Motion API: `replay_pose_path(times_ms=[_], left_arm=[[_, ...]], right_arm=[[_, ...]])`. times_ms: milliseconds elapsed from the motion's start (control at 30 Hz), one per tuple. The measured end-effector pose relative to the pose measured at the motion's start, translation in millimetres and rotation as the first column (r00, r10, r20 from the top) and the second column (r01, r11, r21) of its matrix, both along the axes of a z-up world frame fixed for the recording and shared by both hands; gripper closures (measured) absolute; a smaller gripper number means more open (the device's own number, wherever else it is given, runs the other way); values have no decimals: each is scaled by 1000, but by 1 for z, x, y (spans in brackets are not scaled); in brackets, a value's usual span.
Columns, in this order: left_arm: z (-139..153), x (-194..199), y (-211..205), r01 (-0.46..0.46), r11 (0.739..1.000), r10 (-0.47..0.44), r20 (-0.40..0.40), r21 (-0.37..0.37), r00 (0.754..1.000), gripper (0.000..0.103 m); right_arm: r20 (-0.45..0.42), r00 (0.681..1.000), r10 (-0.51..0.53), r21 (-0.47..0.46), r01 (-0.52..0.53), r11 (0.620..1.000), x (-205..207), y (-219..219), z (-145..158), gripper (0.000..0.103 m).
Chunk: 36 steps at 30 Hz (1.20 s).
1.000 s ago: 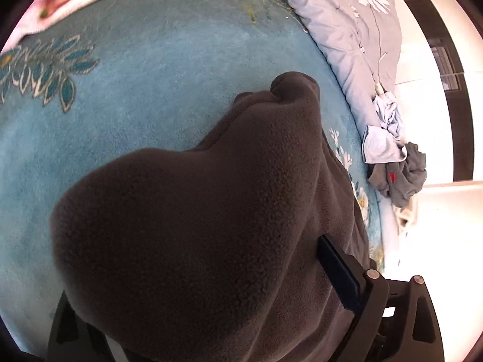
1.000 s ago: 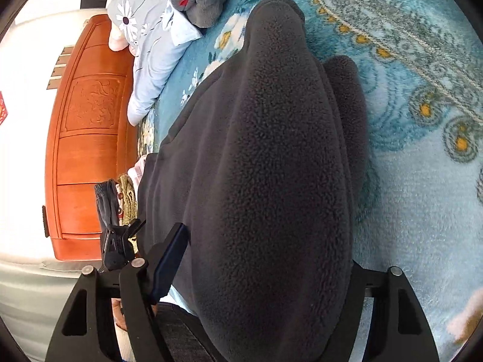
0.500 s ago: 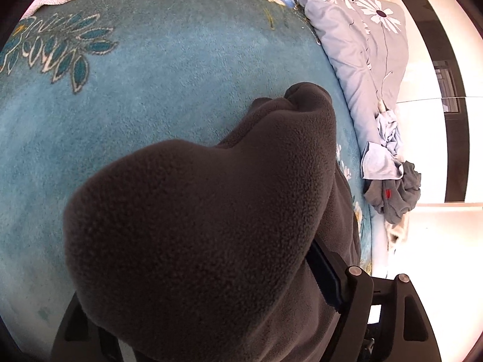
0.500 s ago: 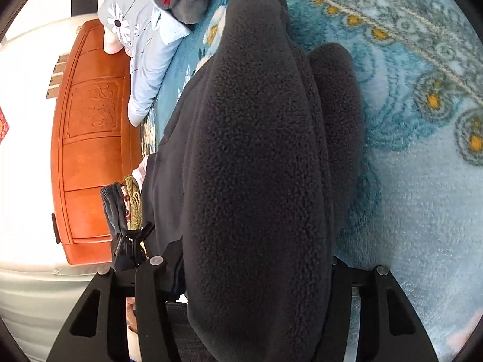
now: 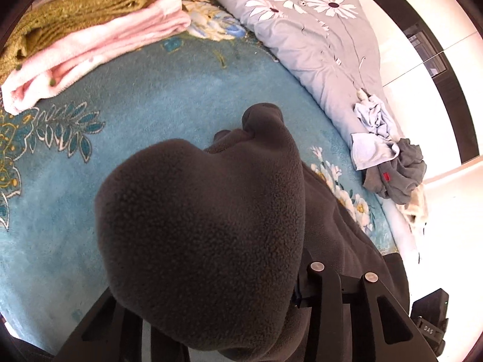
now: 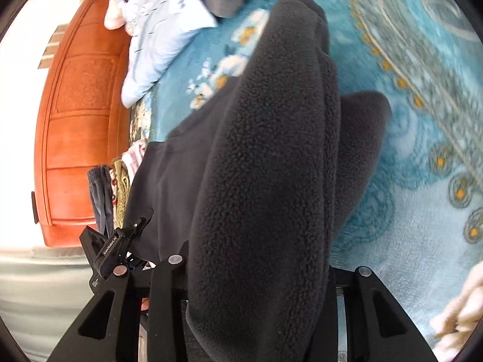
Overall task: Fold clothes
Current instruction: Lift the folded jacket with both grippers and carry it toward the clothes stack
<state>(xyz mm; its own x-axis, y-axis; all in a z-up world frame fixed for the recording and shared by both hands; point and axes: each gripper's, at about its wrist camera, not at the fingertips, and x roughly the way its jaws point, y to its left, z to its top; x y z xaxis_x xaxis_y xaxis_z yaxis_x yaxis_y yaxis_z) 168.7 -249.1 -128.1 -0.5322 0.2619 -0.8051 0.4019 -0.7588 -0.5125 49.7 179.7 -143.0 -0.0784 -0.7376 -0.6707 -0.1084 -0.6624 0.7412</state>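
Note:
A dark grey fleece garment [image 5: 208, 229] bulges over my left gripper [image 5: 217, 310] and hides its fingertips; the gripper is shut on the fleece, lifted above the blue floral blanket [image 5: 135, 114]. In the right wrist view the same fleece [image 6: 265, 181] drapes over my right gripper [image 6: 256, 295], which is shut on it, fingertips hidden. The cloth hangs between both grippers and trails down onto the blanket [image 6: 422, 211]. My left gripper's body [image 6: 111, 250] shows at the lower left of the right wrist view.
Folded pink [image 5: 90, 48] and olive knit [image 5: 75, 12] clothes lie at the far left. A grey flowered quilt [image 5: 317, 36] and a crumpled grey garment [image 5: 398, 175] lie along the right edge. An orange wooden headboard [image 6: 78, 114] stands behind. A cream cloth [image 6: 459, 310] lies at the lower right.
Both grippers have moved with the fleece still held; the left view has swung toward the pile of folded clothes, and the right view has shifted, showing the left gripper closer.

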Motion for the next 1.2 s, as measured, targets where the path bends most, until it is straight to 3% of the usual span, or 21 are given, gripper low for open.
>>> replay_pose_path(times_ms=[167, 267, 367, 500, 633, 733, 900, 967, 1033, 1133, 1200], left_arm=[[31, 8, -1, -31, 999, 32, -106, 9, 994, 63], [53, 1, -9, -88, 996, 92, -156, 30, 983, 64], [100, 8, -33, -166, 986, 165, -238, 18, 957, 64], [180, 46, -88, -286, 958, 253, -389, -27, 886, 64], [245, 80, -148, -430, 901, 339, -520, -61, 784, 64], [262, 101, -194, -551, 833, 437, -557, -46, 707, 63], [243, 123, -252, -695, 719, 585, -550, 12, 596, 63], [219, 124, -267, -728, 685, 626, -531, 25, 571, 63], [180, 114, -282, -746, 664, 666, -488, 44, 564, 63], [115, 109, -296, -756, 645, 732, -372, 107, 572, 63], [75, 110, -300, -758, 627, 768, -301, 178, 565, 63]], right_arm=[[-157, 976, 151, 42, -146, 988, -13, -18, 66, 64], [-233, 939, 254, 77, -243, 967, -29, -46, 108, 64], [-306, 884, 353, 94, -341, 936, -45, -88, 151, 64], [-451, 754, 478, 90, -495, 864, -62, -164, 225, 64], [-609, 557, 564, 103, -650, 753, -70, -256, 308, 64], [-668, 418, 616, 141, -741, 656, -79, -341, 350, 64], [-679, 174, 713, 259, -852, 454, -84, -487, 378, 64], [-658, 101, 747, 287, -882, 373, -86, -536, 370, 63], [-619, 55, 783, 310, -899, 308, -90, -576, 346, 63], [-510, 67, 857, 317, -912, 260, -104, -619, 277, 62], [-402, 113, 909, 317, -914, 254, -115, -634, 222, 62]])
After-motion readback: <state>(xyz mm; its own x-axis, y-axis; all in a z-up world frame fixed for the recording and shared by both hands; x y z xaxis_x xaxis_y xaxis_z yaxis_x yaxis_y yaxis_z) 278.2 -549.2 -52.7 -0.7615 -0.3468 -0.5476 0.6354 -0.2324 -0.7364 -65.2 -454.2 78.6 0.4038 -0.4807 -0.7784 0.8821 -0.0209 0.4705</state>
